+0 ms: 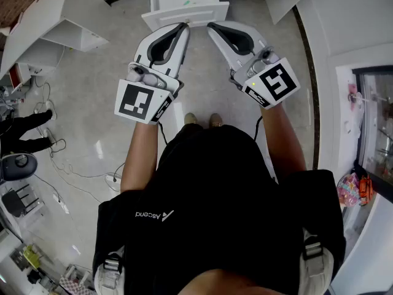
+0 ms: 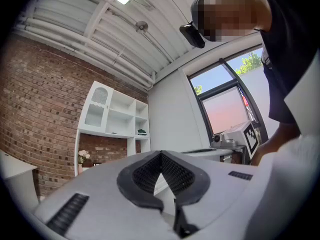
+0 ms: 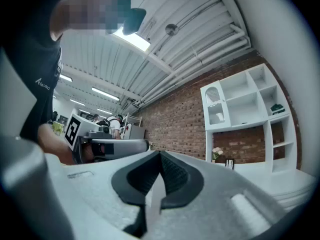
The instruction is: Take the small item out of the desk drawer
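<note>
left gripper (image 1: pixel 182 27): jaws pressed together, nothing held; right gripper (image 1: pixel 212 26): likewise closed, empty; both held just before the drawer (image 1: pixel 184 17); small item (image 1: pixel 186 3): judged to be the greenish speck inside, too small to confirm; risk: the drawer front could be struck by closed tips, and nothing can be pinched until jaws are spread; cables (image 1: pixel 80 177) noted on the floor at left, well apart.

White drawer (image 1: pixel 184 16); red brick wall (image 2: pixel 35 109); pale grey floor (image 1: pixel 92 103); black shirt (image 1: pixel 215 195).
</note>
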`<state>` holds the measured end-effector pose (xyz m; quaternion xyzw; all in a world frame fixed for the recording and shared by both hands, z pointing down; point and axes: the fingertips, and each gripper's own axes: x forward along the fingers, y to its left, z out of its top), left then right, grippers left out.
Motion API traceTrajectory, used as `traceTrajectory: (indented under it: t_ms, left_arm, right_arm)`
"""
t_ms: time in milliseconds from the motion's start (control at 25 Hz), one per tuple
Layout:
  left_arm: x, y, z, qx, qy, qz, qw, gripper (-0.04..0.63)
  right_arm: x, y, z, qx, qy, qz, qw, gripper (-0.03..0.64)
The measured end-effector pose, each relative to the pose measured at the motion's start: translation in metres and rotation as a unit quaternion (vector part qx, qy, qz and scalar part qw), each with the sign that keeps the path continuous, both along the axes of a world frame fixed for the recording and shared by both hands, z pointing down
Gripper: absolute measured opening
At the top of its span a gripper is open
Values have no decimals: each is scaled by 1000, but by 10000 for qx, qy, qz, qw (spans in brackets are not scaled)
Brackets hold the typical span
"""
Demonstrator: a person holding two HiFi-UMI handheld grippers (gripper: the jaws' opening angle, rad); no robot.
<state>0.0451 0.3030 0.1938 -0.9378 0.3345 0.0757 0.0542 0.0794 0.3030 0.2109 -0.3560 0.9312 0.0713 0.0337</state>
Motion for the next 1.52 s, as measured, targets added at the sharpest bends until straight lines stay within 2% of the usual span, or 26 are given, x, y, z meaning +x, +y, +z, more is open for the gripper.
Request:
traceTrajectory:
  t_ms: [440, 1120, 1520]
  left_arm:
    - [-24, -3, 2, -11, 62, -103, 9999, -2]
    - [-122, -37, 5, 20, 170, 65, 9998, -2]
    - [-130, -71, 14, -27, 247, 121, 9996, -2]
  right_arm:
    - [-6, -4, -1, -100, -248, 67, 9996, 3]
    - [-89, -33, 5, -126, -88, 440, 9989, 3]
    - [-94, -67, 11, -152, 74, 533, 9984, 3]
